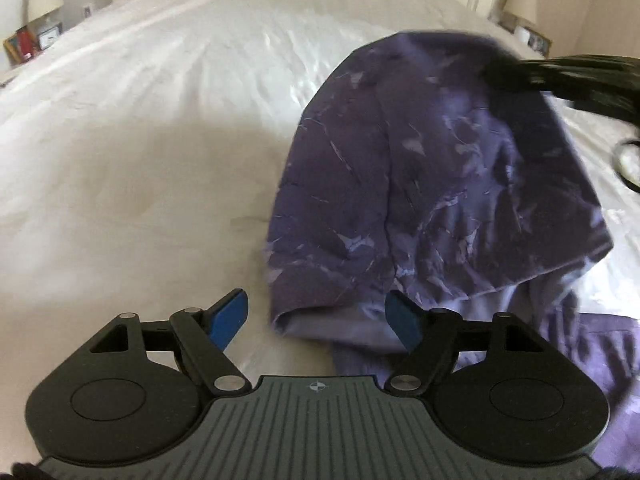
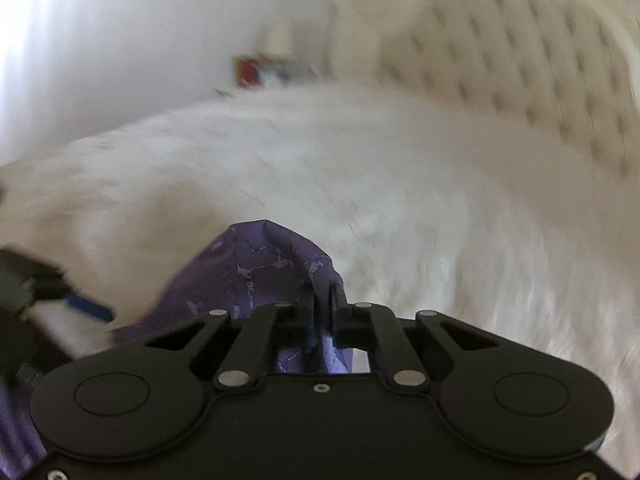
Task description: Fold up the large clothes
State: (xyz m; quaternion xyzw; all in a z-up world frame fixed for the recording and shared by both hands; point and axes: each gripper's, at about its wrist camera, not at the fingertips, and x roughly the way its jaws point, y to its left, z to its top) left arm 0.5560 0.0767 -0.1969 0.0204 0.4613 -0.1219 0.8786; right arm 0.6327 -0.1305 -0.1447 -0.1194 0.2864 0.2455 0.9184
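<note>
The right gripper [image 2: 324,300] is clamped on a bunched edge of the purple marbled fabric garment [image 1: 432,184], its black jaws pinched together with cloth spilling above and below them; the left gripper [image 1: 316,316] stands with its blue-padded fingers [image 1: 230,322] spread wide and nothing between them, hovering just over the garment's near hem. The garment is raised at its far end, draping down onto the white quilted bedspread [image 1: 152,128], the rest lying rumpled at the lower right. To fold well, I judge the free gripper should take the matching corner of the hem, so both ends lift evenly and the cloth hangs flat before being laid over; a one-sided lift risks a skewed, creased fold
</note>
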